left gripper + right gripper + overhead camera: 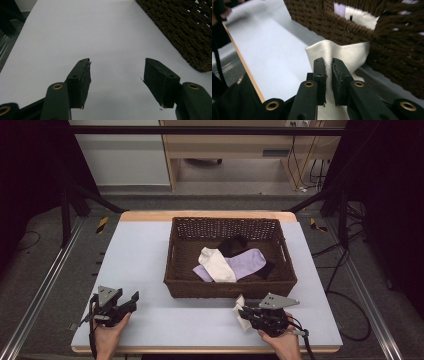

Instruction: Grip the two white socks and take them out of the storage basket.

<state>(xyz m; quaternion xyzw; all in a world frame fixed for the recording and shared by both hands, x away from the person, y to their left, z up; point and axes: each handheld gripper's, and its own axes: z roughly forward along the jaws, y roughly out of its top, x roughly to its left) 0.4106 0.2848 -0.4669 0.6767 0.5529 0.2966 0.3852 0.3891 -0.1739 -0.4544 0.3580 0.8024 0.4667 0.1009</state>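
The table [150,250] has loads of bare room on its left. The basket [230,290] sits mid-table, its wall hiding part of the socks inside. Left gripper [117,75] hangs empty, jaws apart. Right gripper [329,72] pinches a white sock [342,53] by the basket's near wall, its lower end cut off.

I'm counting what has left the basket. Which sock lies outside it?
The white sock pinched in the right gripper, on the table in front of the basket; the others lie inside.

Black sock [232,245] in basket [225,291] mostly under other socks
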